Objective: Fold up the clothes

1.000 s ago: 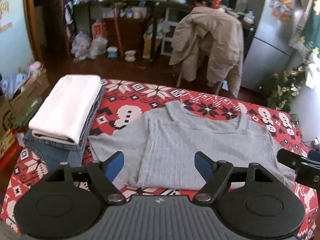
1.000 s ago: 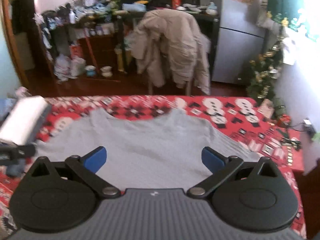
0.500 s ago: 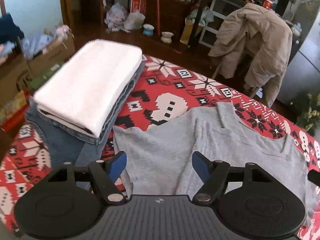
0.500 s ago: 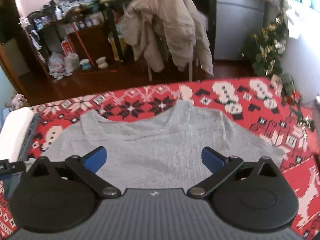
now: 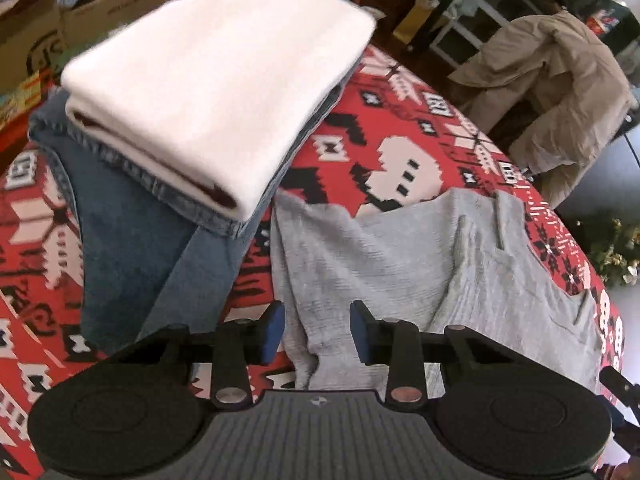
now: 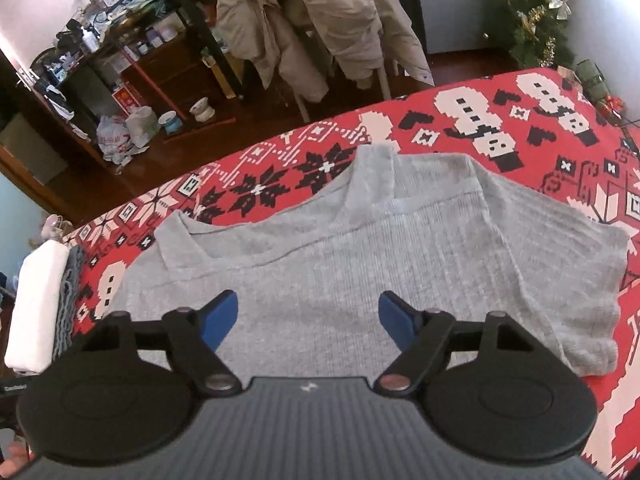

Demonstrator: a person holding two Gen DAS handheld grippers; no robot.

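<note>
A grey ribbed shirt [image 5: 400,264] lies spread flat on the red patterned cover [image 5: 400,140], neckline toward the far edge. My left gripper [image 5: 316,334] sits low over the shirt's left edge. Its fingers are narrowed but still apart, with a raised fold of grey cloth between the blue pads. In the right wrist view the same shirt [image 6: 360,248] fills the middle. My right gripper [image 6: 308,316] hovers wide open above the shirt's body, holding nothing.
A folded white garment [image 5: 216,80] rests on folded blue jeans [image 5: 128,240] just left of the shirt. Beyond the cover [image 6: 520,120] stand a chair draped with a beige coat [image 6: 320,20], cluttered shelves [image 6: 120,48] and a small Christmas tree [image 6: 532,20]. Cardboard boxes [image 5: 40,32] sit at the left.
My left gripper has swung left and down to the shirt's left edge, and its fingers have narrowed around a fold. My right gripper has tilted down over the shirt, still wide open.
</note>
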